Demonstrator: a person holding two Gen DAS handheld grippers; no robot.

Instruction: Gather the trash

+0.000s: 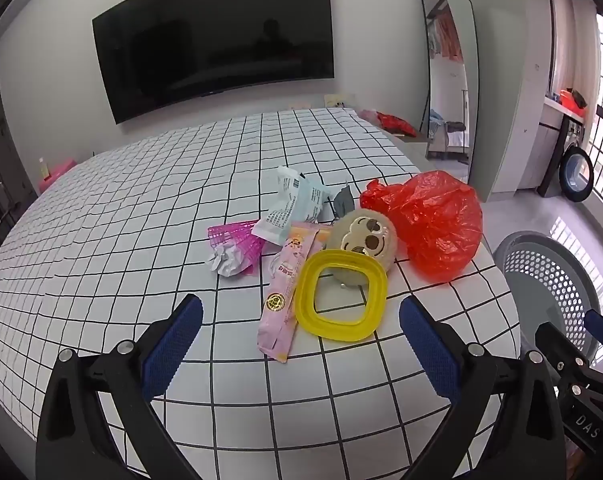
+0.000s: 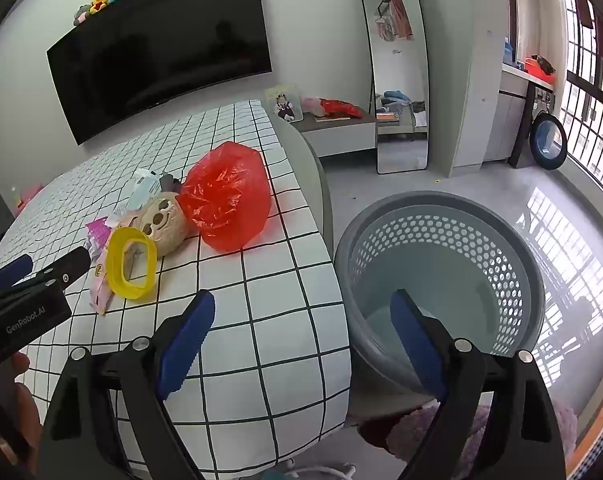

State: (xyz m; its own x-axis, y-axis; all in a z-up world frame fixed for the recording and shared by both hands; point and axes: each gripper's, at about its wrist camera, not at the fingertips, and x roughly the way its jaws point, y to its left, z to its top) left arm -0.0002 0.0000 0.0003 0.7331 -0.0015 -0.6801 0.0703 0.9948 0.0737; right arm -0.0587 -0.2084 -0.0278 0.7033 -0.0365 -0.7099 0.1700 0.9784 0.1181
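Nearest, left tongs [image 1: 301, 320]: spread wide, nothing between the blue pads, nothing touched, hovering over the bed [image 1: 101, 240] just short of the yellow ring [image 1: 341, 296]. Right tongs [image 2: 303, 320]: equally wide, empty, straddling the bed's edge, with the grey basket [image 2: 441, 216] below and beyond on the floor.

Just past the yellow ring, toward the wall: pink sachet [image 1: 283, 300] lying partly under the ring's left side, round plush face [image 1: 363, 236] propped against the ring's far rim. Left of the ring: crumpled white paper [image 1: 225, 260] on a pink mesh scrap [image 1: 237, 240]. Behind the ring: pale blue-white wrapper [image 1: 293, 208] and a small grey scrap [image 1: 343, 200]. Right of the ring, touching the plush: puffed red plastic bag [image 1: 429, 224], close to the bed's edge nearest the basket.

Likely trouble from here:
- Closing on the ring could drag the sachet along or tip the plush, since all three overlap.
- Mistaking the plush for trash; probably not meant for the basket.
- Thin film of the red bag may slide out of the pads or billow and catch a neighbour.
- Soft bedding gives under pressure, so flat pieces such as the sachet could be pressed in rather than pinched.
- Two tongs close together near the bed's edge: risk of a knock when one swings toward the basket.

Basket interior appears empty; collection judged not yet begun.
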